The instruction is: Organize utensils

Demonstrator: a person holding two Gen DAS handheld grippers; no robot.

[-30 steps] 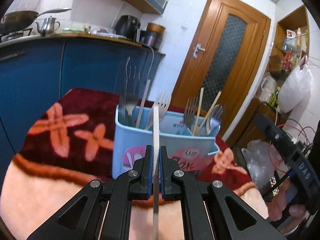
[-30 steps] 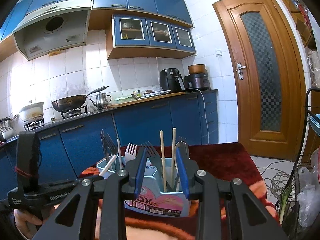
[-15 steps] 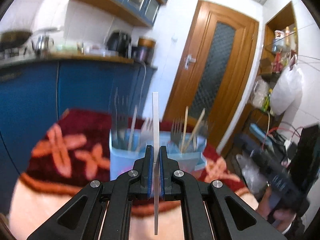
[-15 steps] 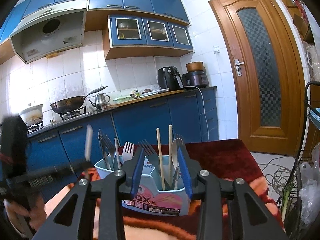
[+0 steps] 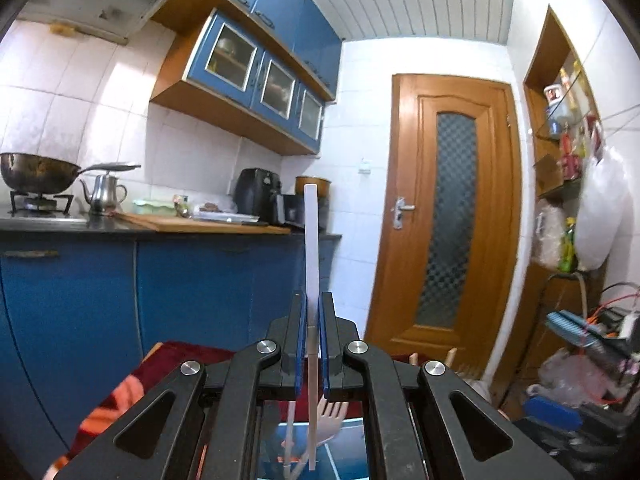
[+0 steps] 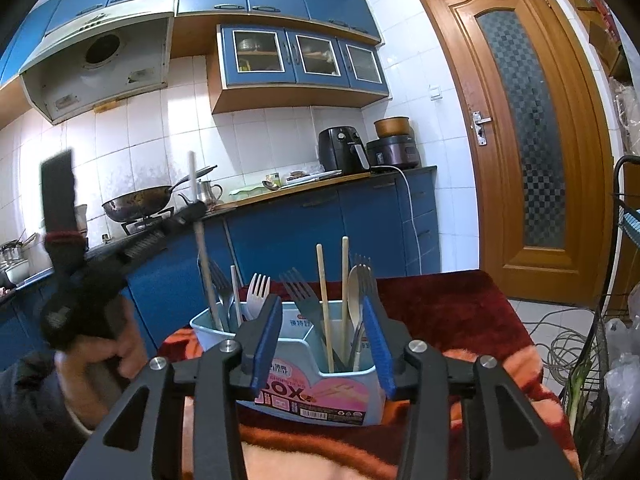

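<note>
My left gripper (image 5: 311, 300) is shut on a thin white utensil handle (image 5: 311, 240) that stands upright between its pads. In the right wrist view the left gripper (image 6: 195, 213) is at the left, held by a hand (image 6: 100, 356). There the white handle (image 6: 200, 248) runs down into the left compartment of the light blue utensil box (image 6: 304, 380). The box holds forks (image 6: 296, 284), two wooden chopsticks (image 6: 323, 300) and a spoon (image 6: 354, 292). My right gripper (image 6: 320, 312) is low in front of the box. Its jaws are opening and nothing is pressed between them.
The box stands on a table under a red and orange blanket (image 6: 440, 312). Behind it are blue cabinets (image 6: 320, 232), with a wok (image 6: 136, 200), a kettle (image 6: 208, 192) and an air fryer (image 6: 340, 148) on the counter. On the right are a wooden door (image 6: 520, 120), a wire rack (image 6: 616, 320) and floor cables (image 6: 560, 344).
My left gripper has risen and tipped up to level with the white handle, so the box has sunk to the bottom of its view. My right jaws have spread wider.
</note>
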